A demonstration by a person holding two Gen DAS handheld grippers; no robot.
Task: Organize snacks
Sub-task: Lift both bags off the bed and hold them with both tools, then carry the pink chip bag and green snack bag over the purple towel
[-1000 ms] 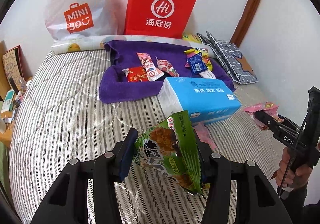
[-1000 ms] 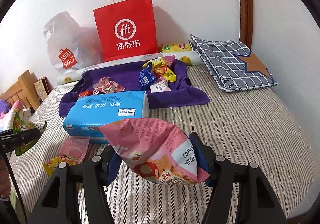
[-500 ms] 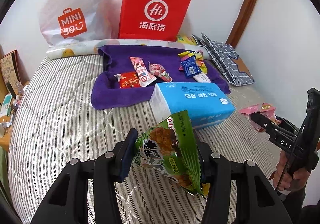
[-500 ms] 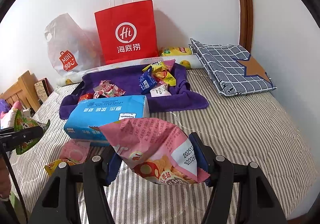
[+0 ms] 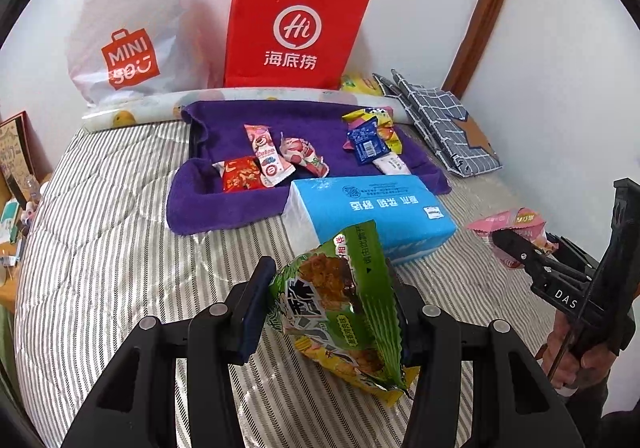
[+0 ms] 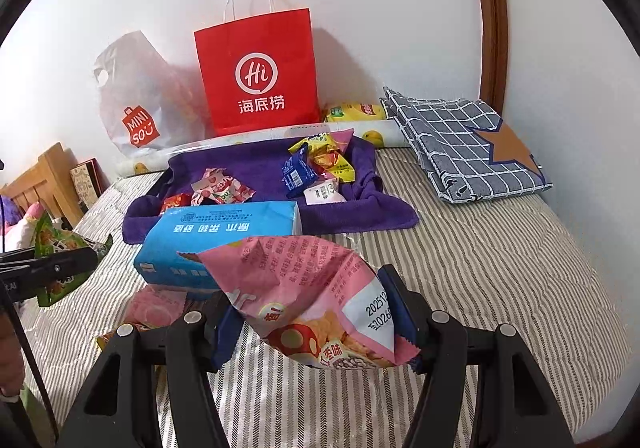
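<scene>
My left gripper is shut on a green snack bag, held above the striped bed. My right gripper is shut on a pink snack bag, also held above the bed; it shows at the right of the left wrist view. A purple towel lies at the back of the bed with several small snack packets on it. A blue tissue pack lies in front of the towel. Two loose snack packets lie beside the tissue pack.
A red paper bag and a white plastic bag stand against the wall. A folded checked cloth lies at the back right. A wooden headboard and small items sit at the left.
Both grippers have risen and pulled back slightly with their bags; the towel and tissue pack sit a little lower in both views.
</scene>
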